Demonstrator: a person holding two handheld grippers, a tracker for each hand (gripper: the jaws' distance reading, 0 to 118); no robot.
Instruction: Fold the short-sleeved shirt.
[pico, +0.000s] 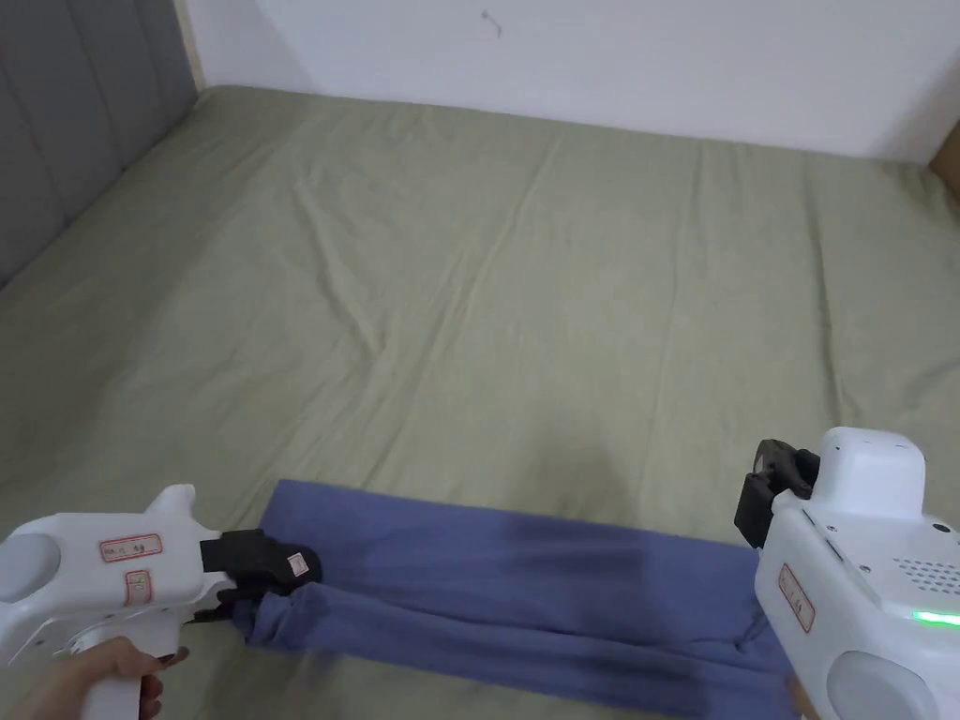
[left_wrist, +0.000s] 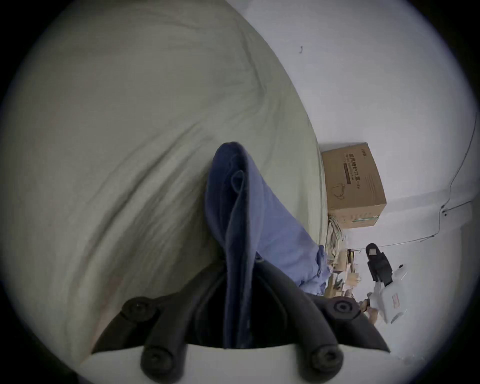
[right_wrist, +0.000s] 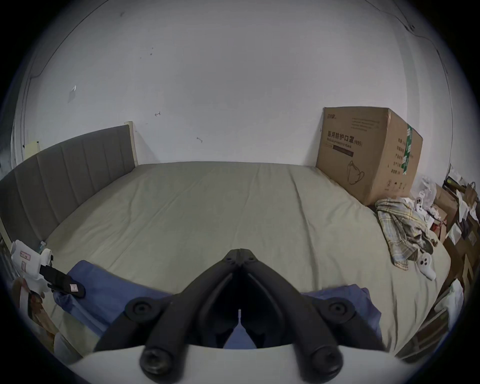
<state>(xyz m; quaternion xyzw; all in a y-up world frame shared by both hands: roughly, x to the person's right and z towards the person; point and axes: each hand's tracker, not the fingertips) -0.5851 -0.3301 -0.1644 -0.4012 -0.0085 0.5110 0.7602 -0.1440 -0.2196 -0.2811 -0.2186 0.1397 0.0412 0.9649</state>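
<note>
Folded into a long band, the blue shirt (pico: 525, 586) lies along the bed's (pico: 525, 281) near edge. The left gripper (pico: 281, 586) clamps its left end; the right gripper's (right_wrist: 240, 253) jaws meet empty above its right end. A cardboard box (right_wrist: 363, 156) stands at the bed's far right corner.

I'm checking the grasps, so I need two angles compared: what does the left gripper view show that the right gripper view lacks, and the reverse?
Left gripper view alone: the blue shirt bunched and clamped between its own jaws.

Right gripper view alone: its own jaws closed tip to tip with nothing between them, the grey headboard, and a plaid cloth.

Both: the green sheet, the cardboard box, the shirt.
</note>
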